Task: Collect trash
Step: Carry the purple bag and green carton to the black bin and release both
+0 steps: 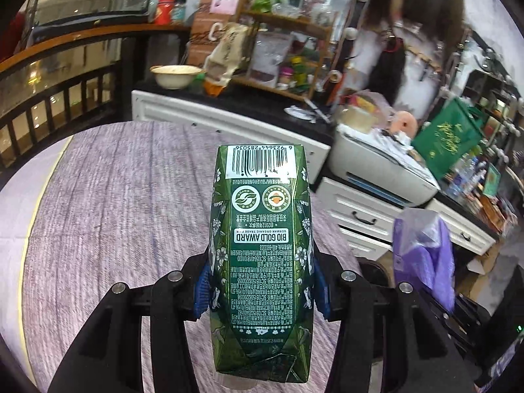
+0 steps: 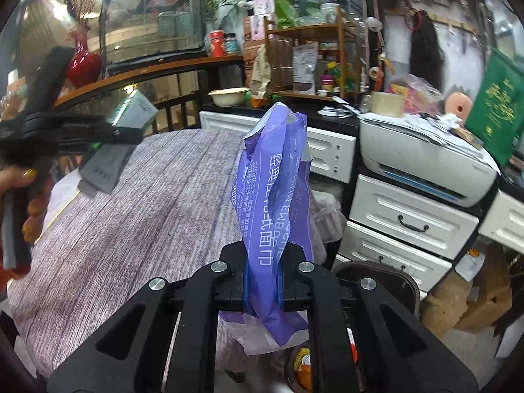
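Bench (image 1: 108,203) with purple-grey woodgrain cloth fills the lower left of both views, bare where visible. White printer (image 2: 425,160) on the drawer unit at 3 o'clock in the right wrist view. Left gripper (image 1: 262,290): fingers clamped on the sides of a green drink carton (image 1: 262,245), held off the bench, barcode end pointing to 12 o'clock. Right gripper (image 2: 262,285): fingers pinched shut on a crumpled purple plastic wrapper (image 2: 275,190), its loose end standing up toward 12 o'clock.
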The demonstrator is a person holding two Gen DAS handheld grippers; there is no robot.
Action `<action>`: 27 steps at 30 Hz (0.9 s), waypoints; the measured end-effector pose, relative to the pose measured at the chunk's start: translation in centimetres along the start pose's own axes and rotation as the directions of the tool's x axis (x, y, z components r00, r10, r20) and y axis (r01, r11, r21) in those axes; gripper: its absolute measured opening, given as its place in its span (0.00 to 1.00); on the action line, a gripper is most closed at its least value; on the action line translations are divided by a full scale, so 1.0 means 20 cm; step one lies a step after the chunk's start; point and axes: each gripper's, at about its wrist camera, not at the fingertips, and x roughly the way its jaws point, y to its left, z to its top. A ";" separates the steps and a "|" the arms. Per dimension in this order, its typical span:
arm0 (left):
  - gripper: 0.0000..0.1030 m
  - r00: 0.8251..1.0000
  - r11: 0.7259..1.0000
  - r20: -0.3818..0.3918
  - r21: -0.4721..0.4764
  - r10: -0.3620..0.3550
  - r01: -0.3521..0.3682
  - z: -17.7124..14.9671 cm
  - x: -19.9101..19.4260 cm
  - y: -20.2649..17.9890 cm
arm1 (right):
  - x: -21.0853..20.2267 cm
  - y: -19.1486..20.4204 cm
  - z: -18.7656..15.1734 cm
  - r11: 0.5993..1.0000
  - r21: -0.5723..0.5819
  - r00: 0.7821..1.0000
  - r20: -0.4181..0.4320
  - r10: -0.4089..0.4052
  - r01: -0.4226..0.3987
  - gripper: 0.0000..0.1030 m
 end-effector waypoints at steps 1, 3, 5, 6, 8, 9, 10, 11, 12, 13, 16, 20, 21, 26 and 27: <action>0.47 1.000 1.000 0.005 0.007 -0.010 0.010 -0.01 -0.02 -0.02 | -0.02 -0.02 -0.02 1.000 0.013 1.000 0.004 -0.007 0.007 0.11; 0.47 0.999 0.999 0.010 0.019 -0.032 0.032 -0.06 -0.05 -0.09 | -0.04 -0.05 -0.05 0.999 0.031 1.000 0.008 -0.024 0.024 0.11; 0.47 0.998 0.998 0.015 0.040 -0.054 0.054 -0.10 -0.08 -0.15 | -0.07 -0.08 -0.09 0.998 0.048 0.999 0.010 -0.045 0.044 0.11; 0.47 0.998 0.997 0.020 0.052 -0.064 0.063 -0.12 -0.09 -0.19 | -0.08 -0.10 -0.12 0.997 0.058 0.999 0.009 -0.053 0.053 0.11; 0.47 0.996 0.995 0.022 0.060 -0.084 0.082 -0.16 -0.12 -0.23 | -0.10 -0.14 -0.17 0.994 0.084 0.998 0.000 -0.068 0.068 0.11; 0.47 0.995 0.994 0.024 0.055 -0.099 0.097 -0.18 -0.12 -0.26 | -0.11 -0.17 -0.20 0.992 0.101 0.997 -0.008 -0.074 0.075 0.11; 0.47 0.994 0.993 0.023 0.050 -0.110 0.108 -0.19 -0.12 -0.27 | -0.12 -0.19 -0.23 0.990 0.115 0.996 -0.018 -0.085 0.086 0.11; 0.47 0.993 0.992 0.020 0.044 -0.118 0.117 -0.20 -0.12 -0.29 | -0.12 -0.22 -0.26 0.987 0.126 0.995 -0.026 -0.099 0.102 0.11; 0.47 0.991 0.990 0.007 0.041 -0.134 0.133 -0.22 -0.11 -0.31 | -0.13 -0.24 -0.28 0.983 0.136 0.993 -0.035 -0.115 0.119 0.11; 0.47 0.990 0.989 0.002 0.041 -0.143 0.142 -0.24 -0.11 -0.33 | -0.13 -0.26 -0.31 0.980 0.145 0.991 -0.045 -0.128 0.134 0.11; 0.47 0.986 0.984 -0.017 0.053 -0.169 0.169 -0.29 -0.09 -0.42 | -0.12 -0.34 -0.39 0.969 0.173 0.983 -0.082 -0.162 0.174 0.11; 0.47 0.980 0.977 -0.044 0.080 -0.195 0.198 -0.33 -0.04 -0.53 | -0.05 -0.45 -0.50 0.953 0.215 0.971 -0.148 -0.185 0.215 0.11; 0.47 0.978 0.975 -0.052 0.087 -0.200 0.204 -0.34 -0.03 -0.56 | -0.03 -0.48 -0.53 0.950 0.220 0.968 -0.166 -0.186 0.221 0.11; 0.47 0.971 0.965 -0.098 0.128 -0.217 0.229 -0.40 0.06 -0.70 | 0.15 -0.61 -0.66 0.929 0.267 0.948 -0.256 -0.189 0.257 0.11; 0.47 0.969 0.963 -0.107 0.131 -0.220 0.234 -0.41 0.08 -0.72 | 0.18 -0.64 -0.68 0.924 0.278 0.944 -0.271 -0.188 0.264 0.11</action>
